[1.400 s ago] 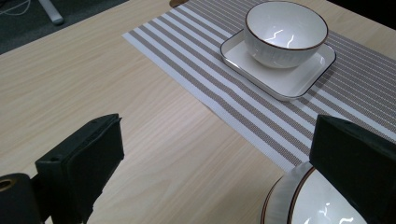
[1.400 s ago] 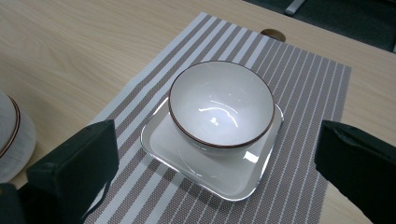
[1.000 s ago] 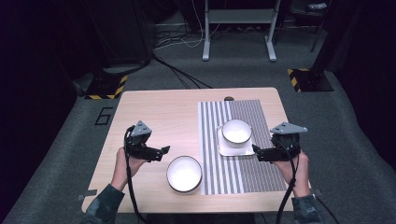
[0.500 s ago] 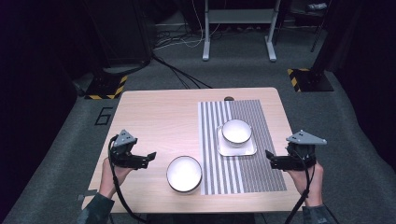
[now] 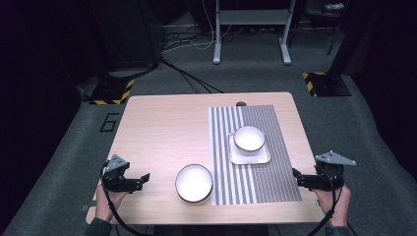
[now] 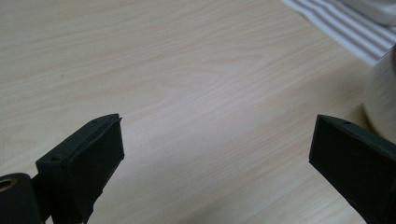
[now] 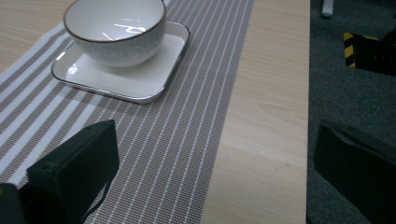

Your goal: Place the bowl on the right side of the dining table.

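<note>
High view: near bowl [image 5: 194, 183] sits between both gaping tongs.

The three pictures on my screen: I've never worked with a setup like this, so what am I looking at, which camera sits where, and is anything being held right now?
There is no robot arm here. A person stands at a wooden table and holds a hand tool with two black jaws in each hand.

The high view looks down from above the person's side. The left gripper is near the table's front left corner, and the right gripper is at its right edge.

The other two pictures come from cameras riding on the tools, looking out between their jaws.

On the table lies a striped placemat. A square white plate rests on it, with a white bowl on the plate. A second bowl sits just left of the mat.

Both tools have their jaws wide apart with nothing between them.
</note>
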